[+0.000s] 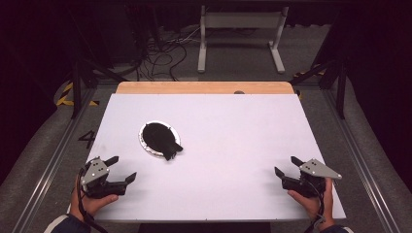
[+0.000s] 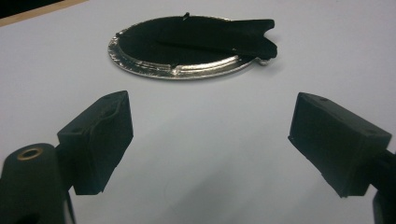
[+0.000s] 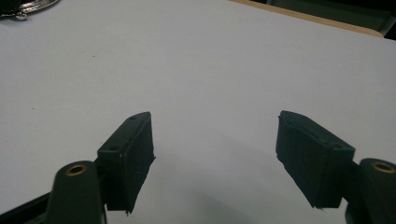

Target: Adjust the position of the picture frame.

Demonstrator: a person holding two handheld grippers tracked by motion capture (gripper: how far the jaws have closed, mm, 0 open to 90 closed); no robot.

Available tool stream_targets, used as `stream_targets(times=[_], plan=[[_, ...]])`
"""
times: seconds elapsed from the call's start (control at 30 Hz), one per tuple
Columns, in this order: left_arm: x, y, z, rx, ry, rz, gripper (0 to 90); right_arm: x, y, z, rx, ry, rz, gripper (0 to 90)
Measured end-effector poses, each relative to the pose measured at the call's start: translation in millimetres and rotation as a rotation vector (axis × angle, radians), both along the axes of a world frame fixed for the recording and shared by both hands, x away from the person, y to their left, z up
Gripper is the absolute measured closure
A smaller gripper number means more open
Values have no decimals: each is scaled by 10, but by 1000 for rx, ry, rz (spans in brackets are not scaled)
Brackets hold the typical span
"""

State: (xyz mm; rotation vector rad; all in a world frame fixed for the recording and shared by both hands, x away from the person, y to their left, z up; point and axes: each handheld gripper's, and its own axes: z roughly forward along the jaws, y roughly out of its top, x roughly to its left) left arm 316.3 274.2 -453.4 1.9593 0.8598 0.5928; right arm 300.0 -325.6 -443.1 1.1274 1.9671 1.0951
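Lying left of centre on the white desk (image 1: 223,131), a round silver-rimmed dish (image 1: 147,144) holds a flat black piece (image 1: 160,138) whose notched, fishtail-like end hangs over the rim on the side toward the person. What the black piece is made of cannot be told. In the left gripper view the dish (image 2: 159,70) shows a crinkled foil-like edge, and the black piece (image 2: 219,35) reaches past it to the right, its end just above the desk surface.

Around the dish the white sheet is bare, and nothing stands between it and either tool. A strip of bare wood runs along the far edge of the desk, and beyond it a white frame (image 1: 241,36) and loose cables (image 1: 160,56) sit on the floor.

The left tool (image 1: 121,170) rests near the desk's near left corner, held by the left hand (image 1: 92,201), jaws spread wide and pointing toward the dish, which lies near, ahead and slightly to the right of it. The right tool (image 1: 287,166), in the right hand (image 1: 313,204), sits at the near right corner with jaws likewise spread wide, well apart from the dish.
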Motion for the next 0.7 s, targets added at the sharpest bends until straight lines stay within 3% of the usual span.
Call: stream_targets(times=[0.17, 0.3, 0.33, 0.37, 0.47, 0.63, 0.67, 0.7], plan=[[0, 9, -11, 15, 8, 10, 203, 8, 13, -4, 14, 12, 40, 365], [29, 0, -22, 30, 25, -1, 292, 25, 77, -16, -16, 26, 60, 436], [29, 0, -22, 30, 25, -1, 348, 25, 77, -16, -16, 26, 60, 436], [67, 8, -17, 58, 30, -15, 409, 57, 104, -24, -28, 38, 61, 492], [122, 13, -7, 35, 51, -13, 483, 97, 126, -15, -25, 47, 68, 559], [245, -13, 35, 50, 48, -38, 667, 220, 239, 18, -14, 66, 104, 747], [245, -13, 35, 50, 48, -38, 703, 220, 239, 18, -14, 66, 104, 747], [270, -13, 42, 47, 56, -38, 703, 253, 279, 32, -10, 72, 117, 780]])
